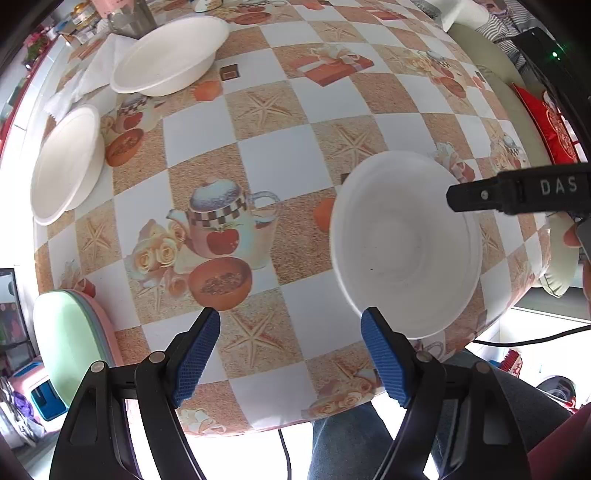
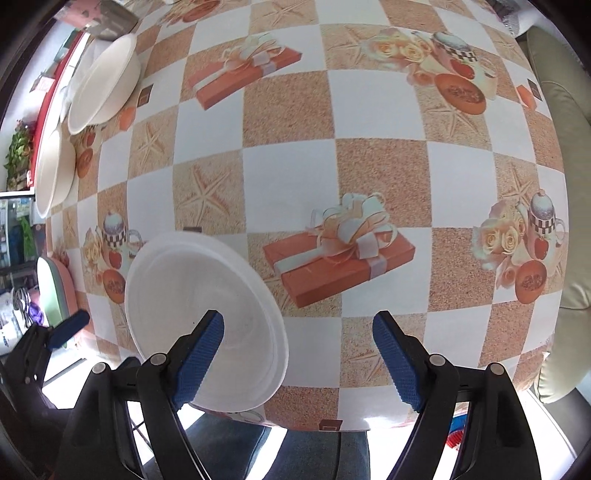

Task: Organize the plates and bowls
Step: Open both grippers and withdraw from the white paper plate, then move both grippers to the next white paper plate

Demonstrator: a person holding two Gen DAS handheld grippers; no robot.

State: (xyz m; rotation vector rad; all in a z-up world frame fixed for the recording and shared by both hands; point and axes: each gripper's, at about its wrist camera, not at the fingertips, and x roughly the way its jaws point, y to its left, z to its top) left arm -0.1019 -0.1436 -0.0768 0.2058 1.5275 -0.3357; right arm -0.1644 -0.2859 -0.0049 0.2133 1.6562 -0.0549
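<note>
A white bowl (image 1: 406,243) stands near the table's front edge; it also shows in the right wrist view (image 2: 207,314). My left gripper (image 1: 291,354) is open and empty, the bowl just ahead of its right finger. My right gripper (image 2: 299,354) is open and empty, its left finger over the bowl's rim. Its black body (image 1: 517,192) shows at the right of the left wrist view, above the bowl. Two white plates lie at the far left: one (image 1: 170,55) (image 2: 103,85) further back, one (image 1: 66,162) (image 2: 51,170) nearer.
The table carries a checkered cloth (image 1: 280,162) printed with teapots and gift boxes. A green and pink stool (image 1: 70,347) stands at the left front corner. A metal container (image 1: 129,18) and napkins (image 1: 92,74) sit behind the plates. A cushioned seat (image 2: 557,110) borders the right side.
</note>
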